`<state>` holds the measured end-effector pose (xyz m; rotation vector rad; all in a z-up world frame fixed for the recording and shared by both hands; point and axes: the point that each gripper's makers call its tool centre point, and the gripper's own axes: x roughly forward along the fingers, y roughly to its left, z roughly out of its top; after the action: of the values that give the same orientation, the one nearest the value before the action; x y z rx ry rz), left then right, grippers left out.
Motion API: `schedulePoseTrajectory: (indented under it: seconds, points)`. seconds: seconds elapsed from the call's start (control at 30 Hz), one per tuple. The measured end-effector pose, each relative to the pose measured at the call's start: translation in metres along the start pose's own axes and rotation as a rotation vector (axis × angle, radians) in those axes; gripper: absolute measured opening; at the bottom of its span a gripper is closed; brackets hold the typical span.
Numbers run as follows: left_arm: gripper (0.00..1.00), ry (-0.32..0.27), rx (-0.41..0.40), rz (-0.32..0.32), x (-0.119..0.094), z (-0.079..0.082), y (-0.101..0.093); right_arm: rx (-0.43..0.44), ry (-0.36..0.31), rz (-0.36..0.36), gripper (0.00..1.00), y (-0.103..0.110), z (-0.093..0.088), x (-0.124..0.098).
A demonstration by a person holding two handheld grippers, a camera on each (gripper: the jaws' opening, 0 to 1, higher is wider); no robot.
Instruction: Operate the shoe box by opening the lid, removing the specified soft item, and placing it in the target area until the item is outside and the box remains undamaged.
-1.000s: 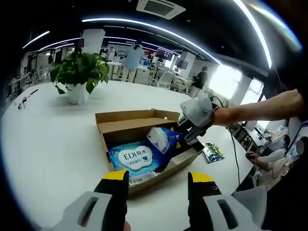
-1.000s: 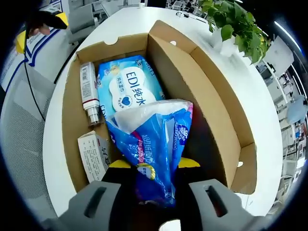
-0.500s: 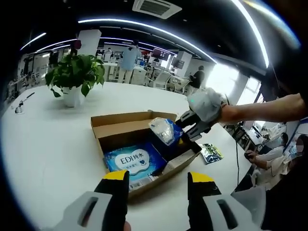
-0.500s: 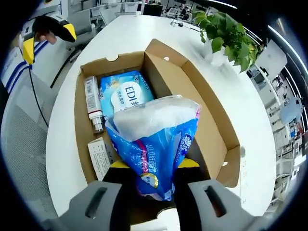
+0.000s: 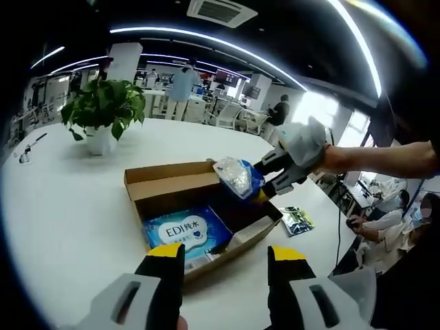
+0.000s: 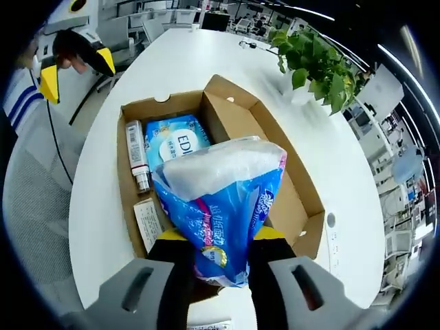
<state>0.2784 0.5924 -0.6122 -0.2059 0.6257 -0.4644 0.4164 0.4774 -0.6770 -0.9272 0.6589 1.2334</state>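
The soft item, a blue-and-white tissue pack (image 6: 221, 199), is clamped between the jaws of the right gripper (image 6: 214, 242) and hangs clear above the shoe box (image 6: 130, 206). In the left gripper view the same pack (image 5: 238, 177) sits just over the far right corner of the box (image 5: 172, 187), not touching it.

The box stands open on the white table (image 5: 62, 213), its lid folded back; no tearing or crushing is visible. Inside it lie a wet-wipe pack (image 6: 177, 141), a slim tube (image 6: 137, 155) and a small carton (image 6: 149, 223).

The left gripper (image 5: 225, 265) is empty with jaws set wide, held near the box's near edge.

A potted plant (image 5: 103, 113) stands far left on the table; a small foil packet (image 5: 295, 220) lies right of the box.

Assessment: opening and extraction are done. Placement remains; the target area cannot be identified.
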Motion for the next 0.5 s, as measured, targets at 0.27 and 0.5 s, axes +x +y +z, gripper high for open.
schedulePoseTrajectory:
  seconds: [0.27,0.5]
  points:
    - [0.49,0.000,0.009,-0.022,0.003,0.003,-0.006,-0.007,-0.015,-0.041,0.26,-0.009,0.003,-0.020]
    - [0.49,0.005,0.023,-0.056,0.013,0.007,-0.014,-0.002,-0.011,-0.092,0.26,-0.020,-0.007,-0.045]
